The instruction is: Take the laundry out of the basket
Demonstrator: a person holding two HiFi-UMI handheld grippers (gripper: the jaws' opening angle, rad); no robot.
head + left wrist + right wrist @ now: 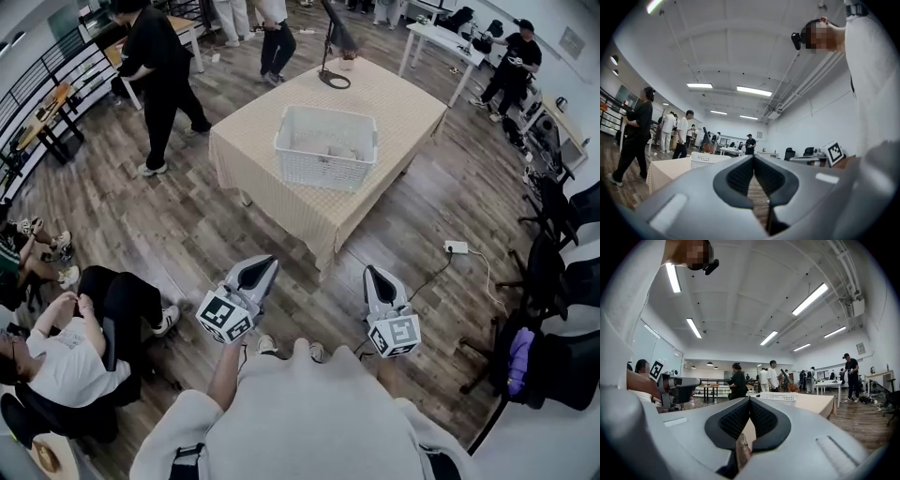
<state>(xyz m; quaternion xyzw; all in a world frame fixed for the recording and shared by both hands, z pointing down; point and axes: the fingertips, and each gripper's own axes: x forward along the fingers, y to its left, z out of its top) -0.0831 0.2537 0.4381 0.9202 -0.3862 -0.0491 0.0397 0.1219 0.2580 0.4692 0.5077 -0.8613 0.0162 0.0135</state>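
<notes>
The laundry [323, 142] is only a pale heap, hard to make out inside the white basket [326, 171] on the tabletop [412, 103]. The left gripper [265, 264] and right gripper [373, 276] hover well short of it, jaws pressed together, empty. A person in black [159, 66] stands beside the tabletop.

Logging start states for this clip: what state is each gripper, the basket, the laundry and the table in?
Left gripper: fingers shut, empty, short of the table.
Right gripper: fingers shut, empty, short of the table.
Basket: upright on the table, untouched.
Laundry: inside the basket.
Table: covered with a cloth.
</notes>
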